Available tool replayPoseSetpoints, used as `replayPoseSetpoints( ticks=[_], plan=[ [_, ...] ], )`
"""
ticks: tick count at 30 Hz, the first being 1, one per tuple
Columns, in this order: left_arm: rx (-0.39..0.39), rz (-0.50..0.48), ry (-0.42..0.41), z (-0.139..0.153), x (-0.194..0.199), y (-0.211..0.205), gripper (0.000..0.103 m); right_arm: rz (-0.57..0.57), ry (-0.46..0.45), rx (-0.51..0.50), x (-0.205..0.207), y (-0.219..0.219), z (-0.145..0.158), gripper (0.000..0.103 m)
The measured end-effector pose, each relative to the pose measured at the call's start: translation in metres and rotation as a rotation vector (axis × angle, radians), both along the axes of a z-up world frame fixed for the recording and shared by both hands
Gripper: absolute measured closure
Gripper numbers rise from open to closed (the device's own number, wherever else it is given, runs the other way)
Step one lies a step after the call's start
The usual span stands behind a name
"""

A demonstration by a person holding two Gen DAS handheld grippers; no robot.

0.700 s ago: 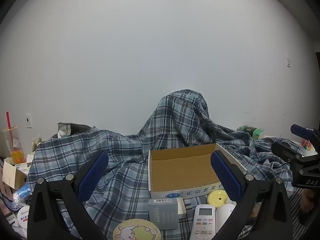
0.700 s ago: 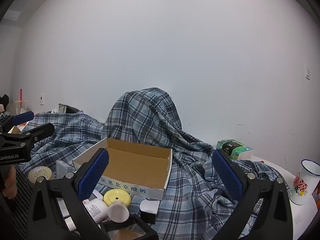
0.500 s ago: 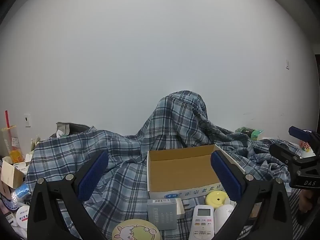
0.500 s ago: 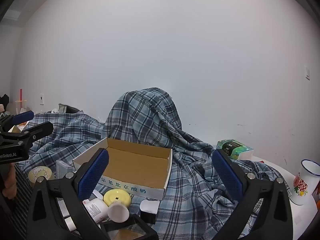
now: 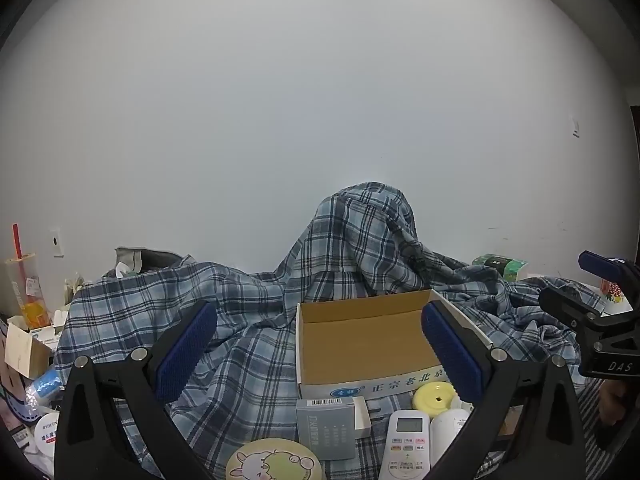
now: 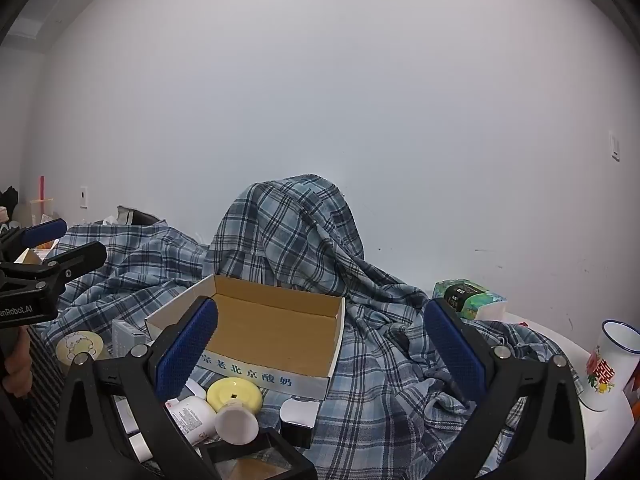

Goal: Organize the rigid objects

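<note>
The cardboard box (image 5: pixel 362 344) sits open and empty on the plaid cloth (image 5: pixel 240 312), its long side running left to right and its printed wall facing the near edge; the things to be sorted lie in a loose row just in front of that wall, nearer than the box and lower than both tools.

The left gripper (image 5: pixel 319 354) stands wide open and holds nothing; below its gap lie a grey carton (image 5: pixel 326 426), a white remote (image 5: pixel 406 442) with its long axis running near to far, a yellow disc (image 5: pixel 435 394) touching the box wall, a white bottle (image 5: pixel 446 436) on its side, and a round cartoon tin (image 5: pixel 274 460) at the near edge.

The right gripper (image 6: pixel 320 346) is likewise spread wide and empty; in its view the yellow disc (image 6: pixel 235 394) and the white bottle (image 6: pixel 208 416) lie down and to the left of its gap, the bottle pointing its cap to the right, with a small dark box (image 6: pixel 298 420) just beside them.

By my judgement no step is done yet; either tool must tip down and come nearer to reach the row; the left looks better centred on the remote and the carton, the right on the bottle; a lifted piece then travels a short way farther, over the printed wall.
</note>
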State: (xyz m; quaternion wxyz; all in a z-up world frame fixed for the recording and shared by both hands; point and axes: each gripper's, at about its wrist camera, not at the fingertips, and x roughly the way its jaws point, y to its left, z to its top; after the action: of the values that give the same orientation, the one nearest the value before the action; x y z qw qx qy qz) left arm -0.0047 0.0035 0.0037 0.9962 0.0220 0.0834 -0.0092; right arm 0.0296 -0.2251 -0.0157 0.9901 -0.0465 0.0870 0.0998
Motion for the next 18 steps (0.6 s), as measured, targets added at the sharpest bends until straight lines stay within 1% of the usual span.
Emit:
replayPoseSetpoints(
  ticks=[15,18],
  plan=[
    [0.004,0.001,-0.004,-0.0007,0.0003,-0.0017,0.0,0.0,-0.003,-0.003,-0.0007,-0.0004,0.0003,0.0],
    [0.006,0.0,-0.005,0.0033,0.0004,-0.0006,0.0,0.001,-0.003,-0.004,-0.0017,-0.0005,0.0015,0.0]
  ],
)
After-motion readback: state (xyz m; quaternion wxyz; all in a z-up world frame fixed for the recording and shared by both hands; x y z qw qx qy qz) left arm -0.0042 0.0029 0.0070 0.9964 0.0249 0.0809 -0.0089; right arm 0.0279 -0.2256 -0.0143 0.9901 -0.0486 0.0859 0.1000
